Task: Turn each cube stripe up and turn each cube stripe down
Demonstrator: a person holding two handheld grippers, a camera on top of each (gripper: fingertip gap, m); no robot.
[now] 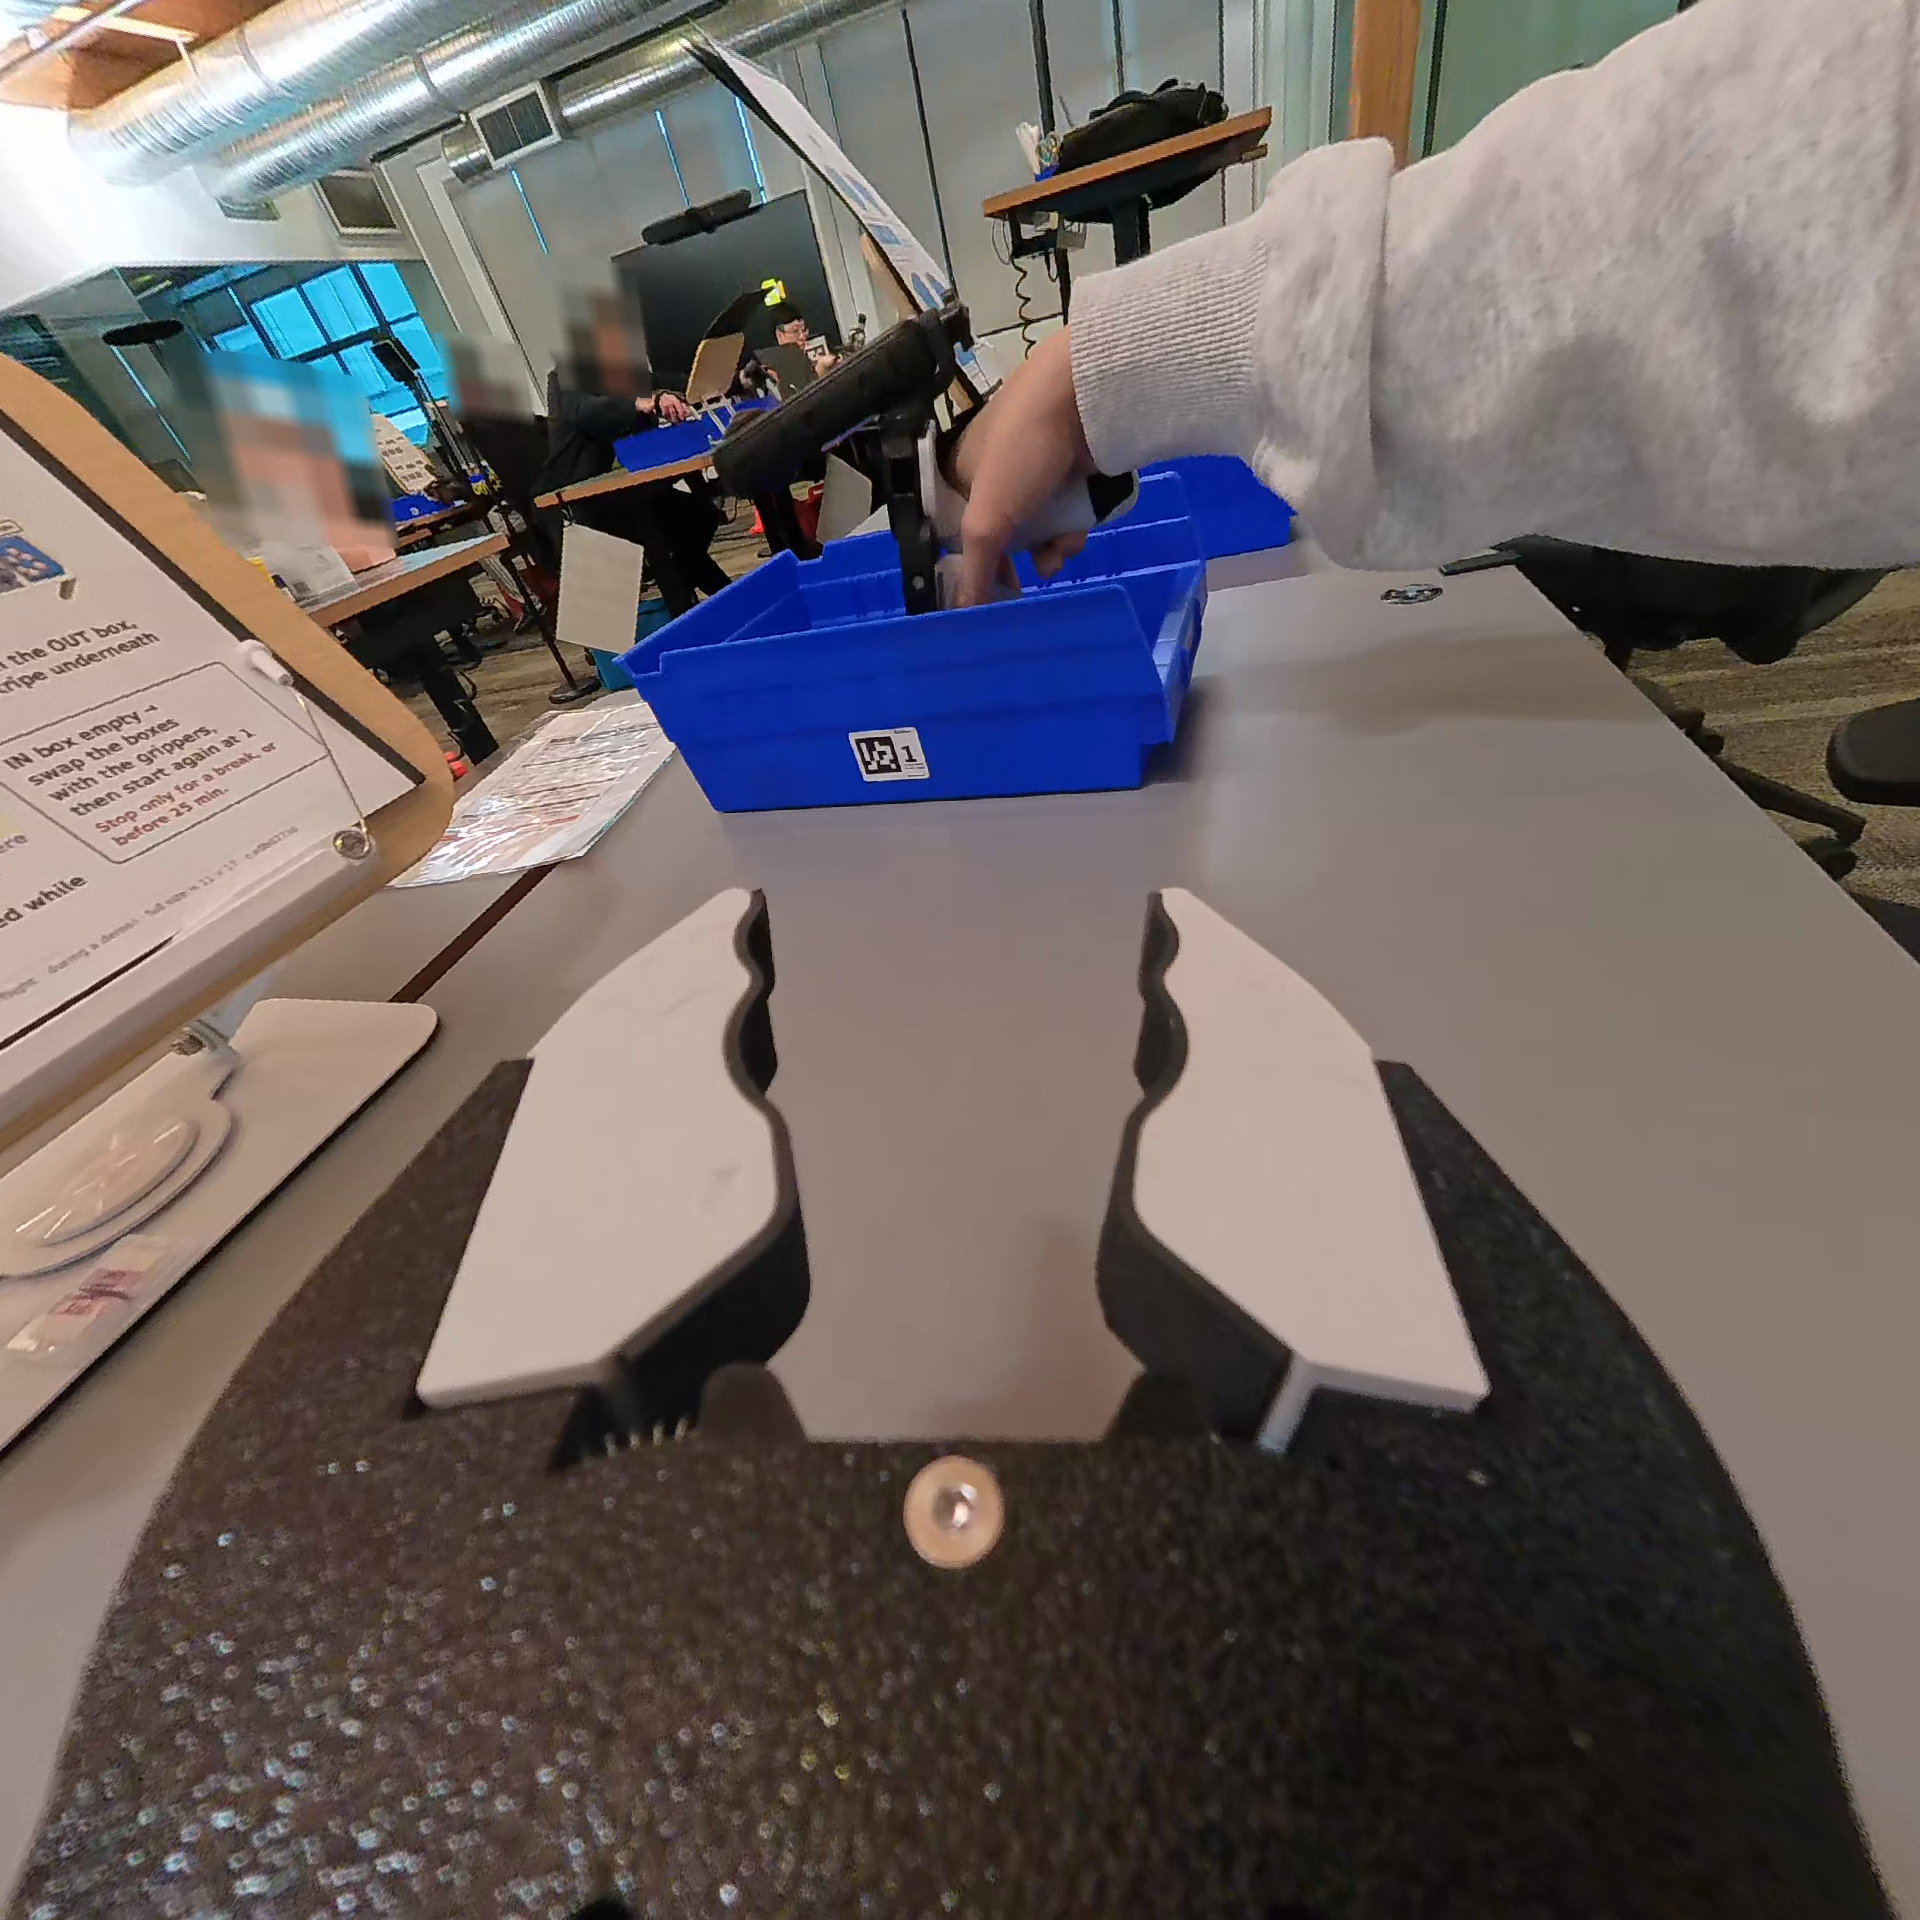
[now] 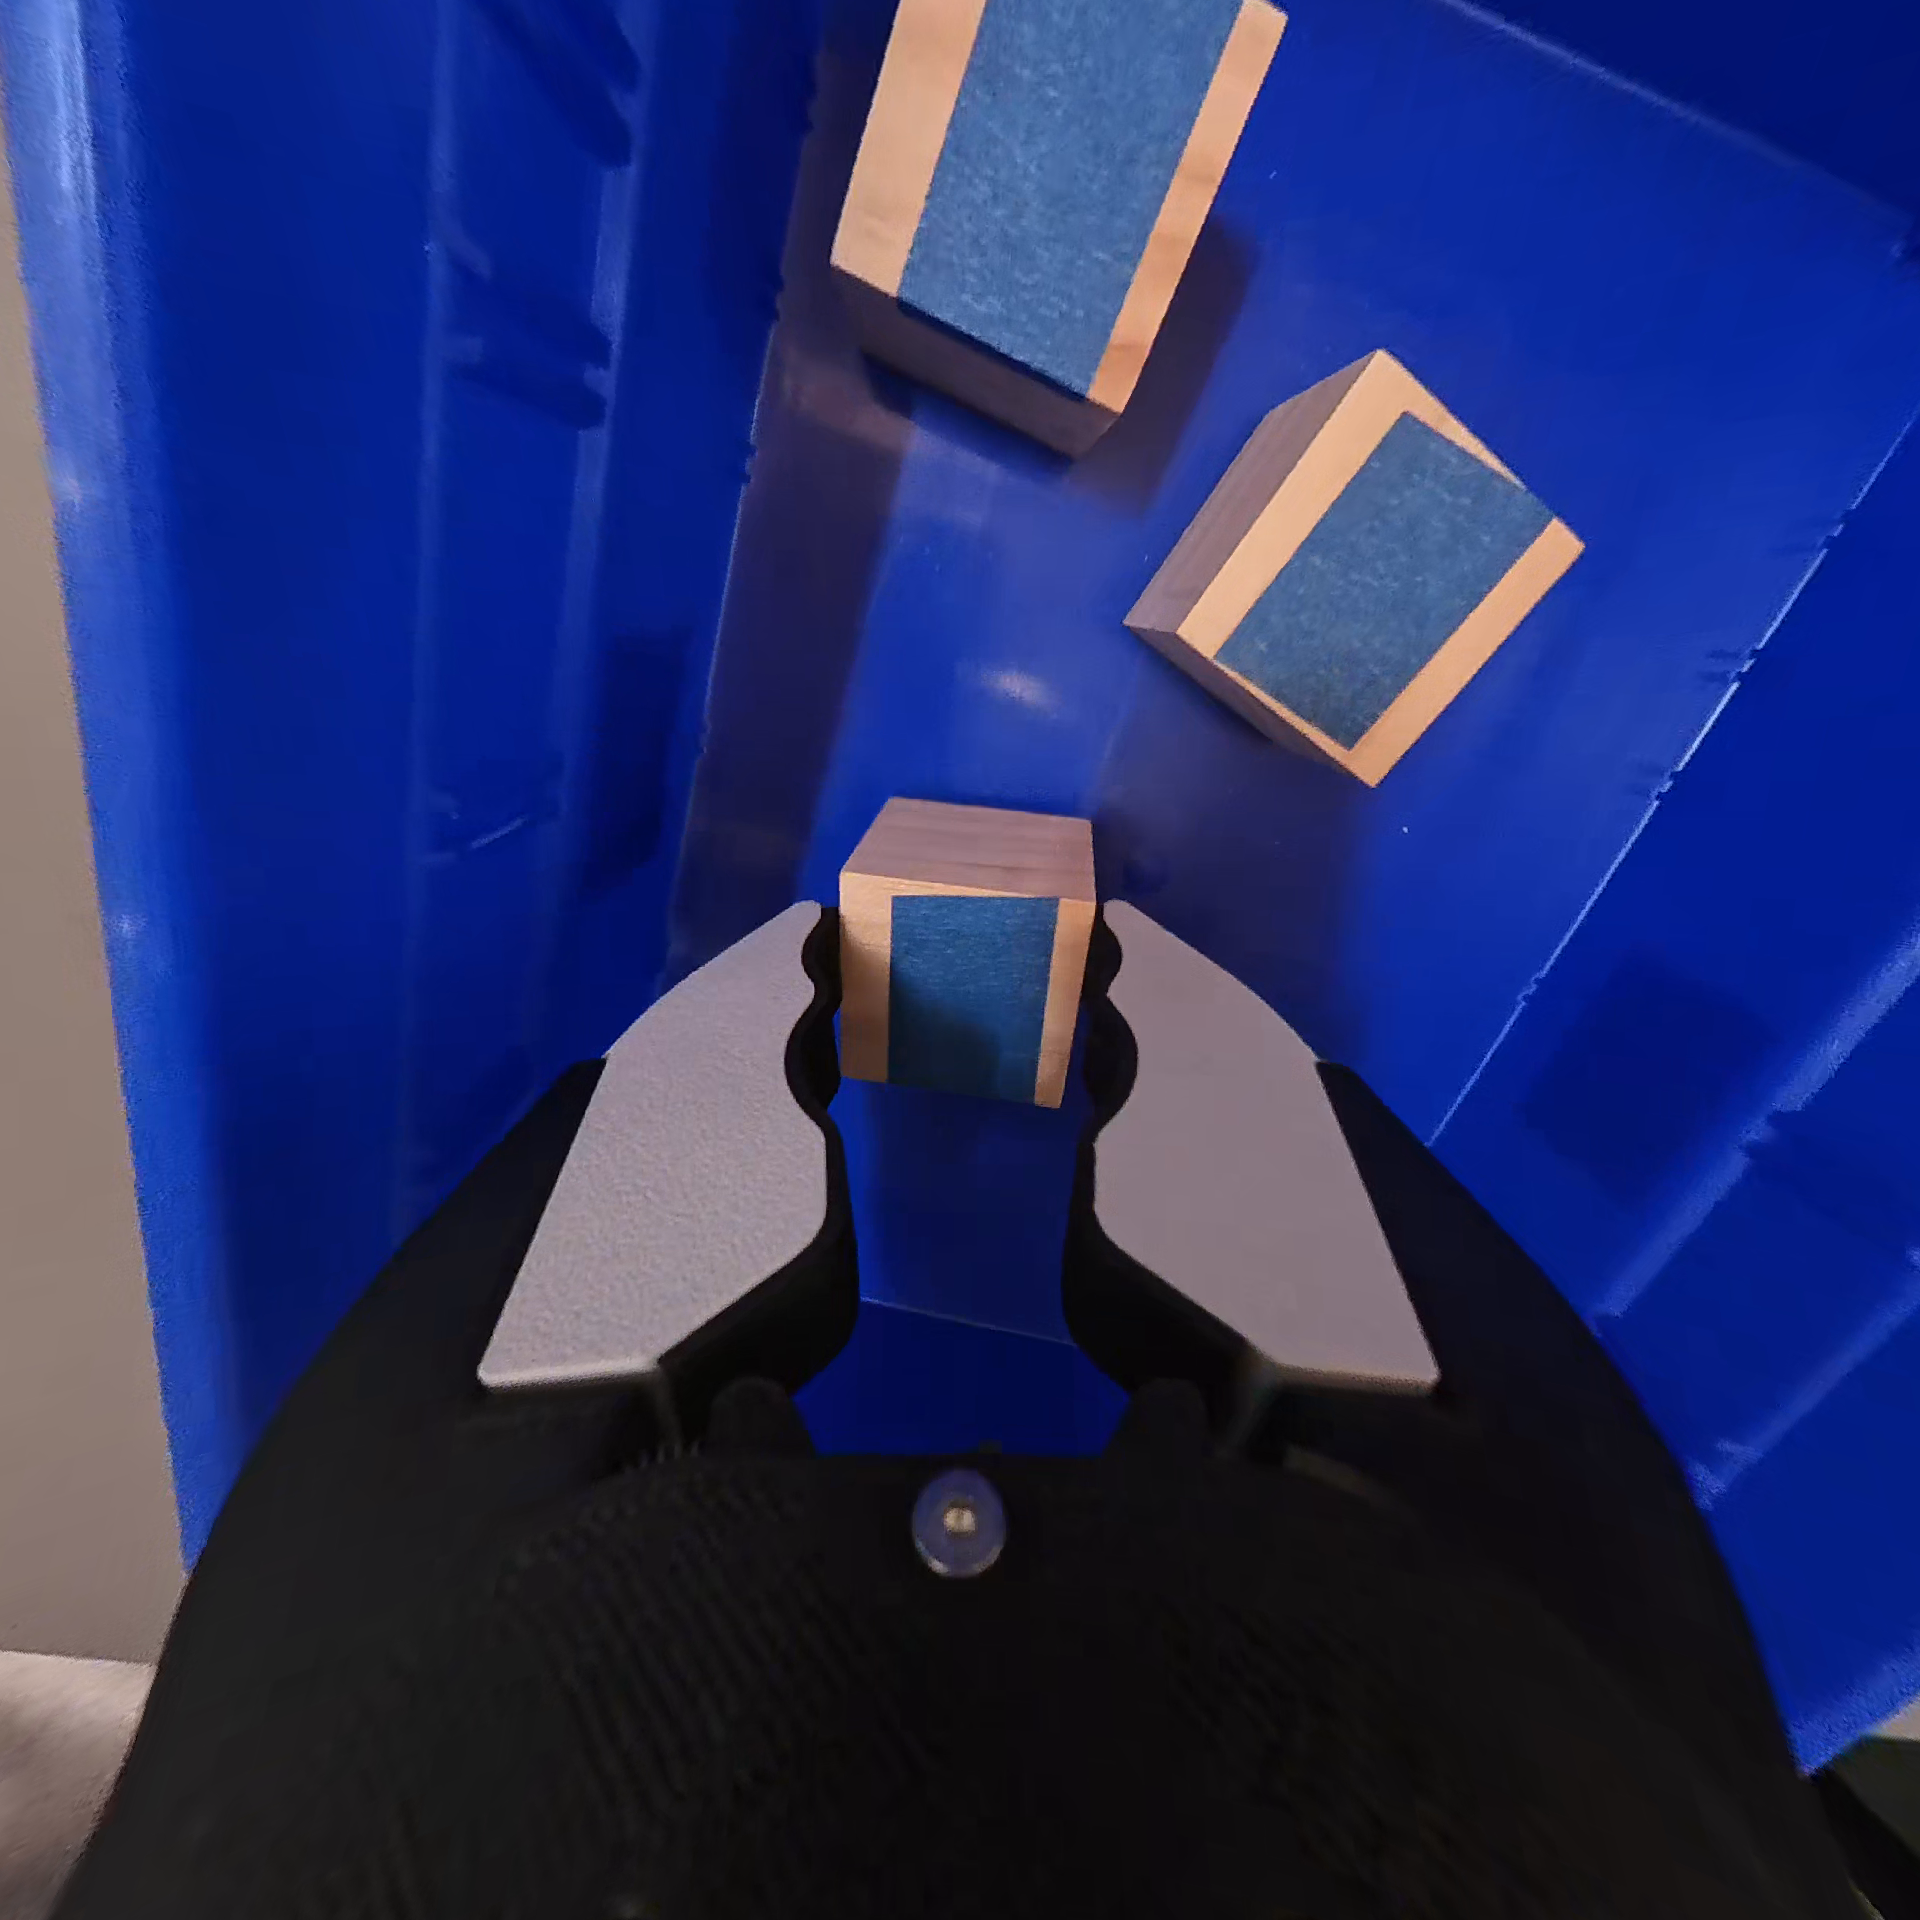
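My right gripper (image 2: 961, 935) points down into a blue bin (image 2: 416, 623) and is shut on a wooden cube (image 2: 966, 997), whose blue stripe faces the camera. Two more wooden cubes lie on the bin floor beyond it, one at the top (image 2: 1039, 208) and one to the right (image 2: 1361, 571), both stripe up. My left gripper (image 1: 956, 914) is open and empty, low over the grey table (image 1: 1351, 935), short of the bin (image 1: 904, 686). The left wrist view shows the right gripper (image 1: 914, 561) reaching into that bin, held by a hand in a white sleeve (image 1: 1558, 312).
An instruction board on a stand (image 1: 156, 727) is close at the left. A laminated sheet (image 1: 561, 790) lies left of the bin. A second blue bin (image 1: 1236, 509) stands behind. The table's edge runs along the right. People sit at desks far back.
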